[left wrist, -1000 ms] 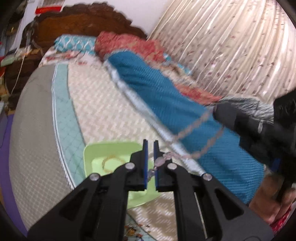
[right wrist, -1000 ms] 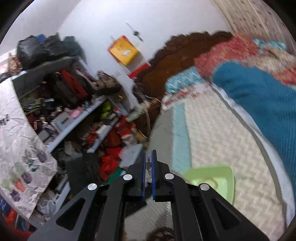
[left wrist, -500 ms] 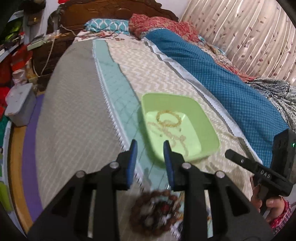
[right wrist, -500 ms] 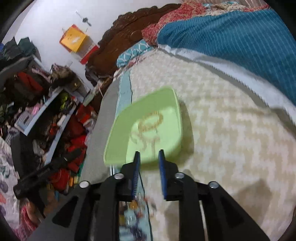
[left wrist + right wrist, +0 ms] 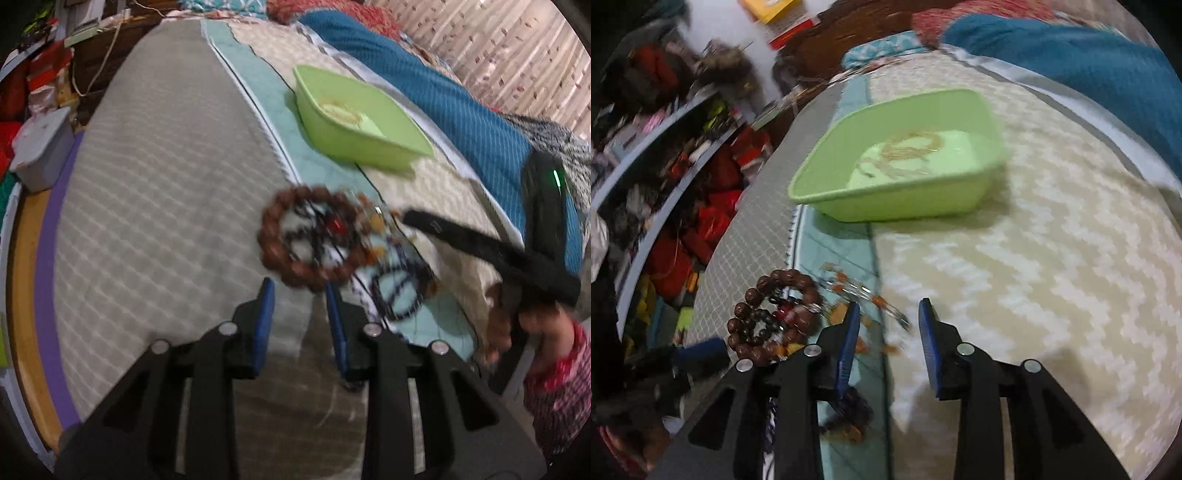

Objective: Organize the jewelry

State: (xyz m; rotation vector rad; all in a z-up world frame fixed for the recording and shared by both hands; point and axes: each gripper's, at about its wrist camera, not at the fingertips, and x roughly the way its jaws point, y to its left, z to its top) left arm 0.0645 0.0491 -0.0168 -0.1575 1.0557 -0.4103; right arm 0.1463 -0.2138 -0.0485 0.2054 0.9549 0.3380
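A brown bead bracelet [image 5: 308, 236] lies on the bed in a tangle of jewelry [image 5: 391, 258]; it also shows in the right wrist view [image 5: 772, 317]. A green tray [image 5: 354, 122] further up the bed holds gold chains [image 5: 908, 151]. My left gripper [image 5: 299, 295] is open and empty, just short of the bracelet. My right gripper [image 5: 886, 314] is open and empty, over scattered amber pieces [image 5: 864, 295] beside the bracelet. The right gripper's finger [image 5: 480, 243] shows in the left wrist view, reaching toward the pile.
The bed cover [image 5: 1052, 258] has a zigzag pattern. A blue blanket [image 5: 443, 96] lies along the far side. Cluttered shelves [image 5: 665, 147] and a grey box [image 5: 40, 147] stand beside the bed.
Both grippers let go of the chain they held a second ago and opened. Both have dropped low toward the jewelry pile; the tray now lies further ahead.
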